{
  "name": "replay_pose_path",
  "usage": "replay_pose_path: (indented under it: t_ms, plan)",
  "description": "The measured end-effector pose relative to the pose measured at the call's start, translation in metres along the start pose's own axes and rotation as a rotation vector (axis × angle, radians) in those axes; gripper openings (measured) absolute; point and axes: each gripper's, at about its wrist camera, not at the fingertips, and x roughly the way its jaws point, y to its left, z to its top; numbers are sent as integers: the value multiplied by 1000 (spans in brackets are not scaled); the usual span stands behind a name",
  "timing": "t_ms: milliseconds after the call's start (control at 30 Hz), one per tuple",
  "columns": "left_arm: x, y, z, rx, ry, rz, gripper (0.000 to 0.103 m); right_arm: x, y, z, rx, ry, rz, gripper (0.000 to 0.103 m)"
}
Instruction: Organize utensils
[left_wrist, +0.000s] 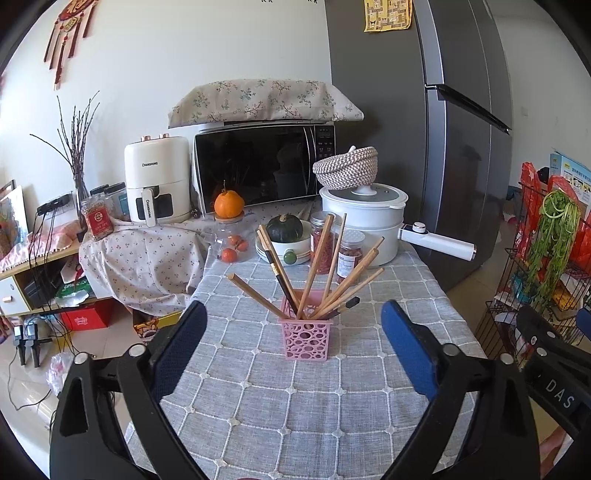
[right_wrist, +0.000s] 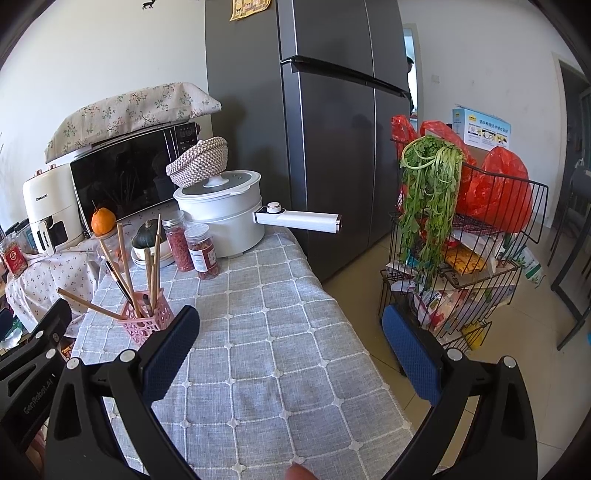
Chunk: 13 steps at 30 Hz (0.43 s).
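A pink perforated holder (left_wrist: 305, 336) stands upright on the grey checked tablecloth (left_wrist: 295, 398). Several wooden chopsticks (left_wrist: 334, 284) and a dark one (left_wrist: 282, 280) fan out of it. My left gripper (left_wrist: 293, 317) is open and empty, its blue pads on either side of the holder and short of it. The holder also shows in the right wrist view (right_wrist: 146, 321) at the left. My right gripper (right_wrist: 290, 325) is open and empty, above the table's right edge, well right of the holder.
Behind the holder stand two jars (left_wrist: 349, 254), a white pot with a long handle (left_wrist: 369, 218), a dish with a green squash (left_wrist: 284, 240), a microwave (left_wrist: 258, 170) and an air fryer (left_wrist: 157, 181). A fridge (right_wrist: 332, 129) and wire rack (right_wrist: 461, 240) stand to the right.
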Motion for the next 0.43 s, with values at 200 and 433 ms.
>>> replay_pose_path:
  t_ms: [200,433]
  plan:
    - [0,-1,1,2,-2,-7,87,1,-1,-1,-1,2,-1,97]
    - [-2,-2,3,2,2,-19,96,2,-1,-1,1,7,-4,97]
